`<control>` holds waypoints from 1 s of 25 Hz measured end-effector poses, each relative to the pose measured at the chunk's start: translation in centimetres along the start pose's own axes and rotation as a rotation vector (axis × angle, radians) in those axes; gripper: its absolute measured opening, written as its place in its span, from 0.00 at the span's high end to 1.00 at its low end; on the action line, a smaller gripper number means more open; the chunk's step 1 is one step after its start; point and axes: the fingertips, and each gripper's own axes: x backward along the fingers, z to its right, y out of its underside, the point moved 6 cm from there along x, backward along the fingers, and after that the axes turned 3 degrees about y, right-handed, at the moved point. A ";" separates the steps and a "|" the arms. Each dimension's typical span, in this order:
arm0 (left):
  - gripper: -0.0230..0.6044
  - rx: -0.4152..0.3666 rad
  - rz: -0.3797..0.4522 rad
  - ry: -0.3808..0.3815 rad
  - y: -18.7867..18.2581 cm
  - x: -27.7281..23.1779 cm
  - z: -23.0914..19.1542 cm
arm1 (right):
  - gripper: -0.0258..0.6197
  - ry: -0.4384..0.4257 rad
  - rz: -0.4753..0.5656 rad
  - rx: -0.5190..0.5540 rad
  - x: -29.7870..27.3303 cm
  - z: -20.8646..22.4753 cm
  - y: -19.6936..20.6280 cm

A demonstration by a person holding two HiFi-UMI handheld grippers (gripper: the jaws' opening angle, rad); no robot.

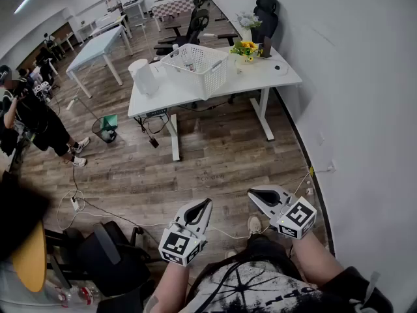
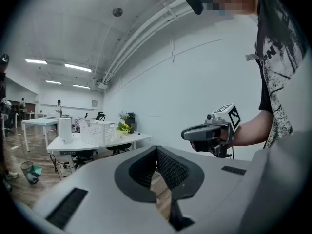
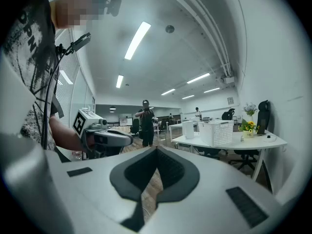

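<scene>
With the left tool and the right tool both clenched on nothing above the floor, and the white basket well ahead of them on the surface, the likeliest mishap is a foot snagging the power strip and its cable, ahead and left of the left tool.

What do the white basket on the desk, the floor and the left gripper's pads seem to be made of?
The white basket: probably moulded plastic, matt; its walls are a regular open grid. The floor: wood or wood-look planks, brown, with visible seams. On the left gripper, the pads: likely dark rubber, matt, with a finely dotted texture.
</scene>
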 end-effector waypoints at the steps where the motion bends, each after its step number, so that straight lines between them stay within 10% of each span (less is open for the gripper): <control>1: 0.95 0.003 0.001 0.000 0.1 0.0 0.0 | 0.93 -0.001 0.002 -0.002 0.0 0.0 0.1; 25: 0.95 0.067 -0.001 -0.022 0.8 -4.1 -2.8 | 0.92 -0.022 0.042 -0.039 -2.1 4.3 -0.2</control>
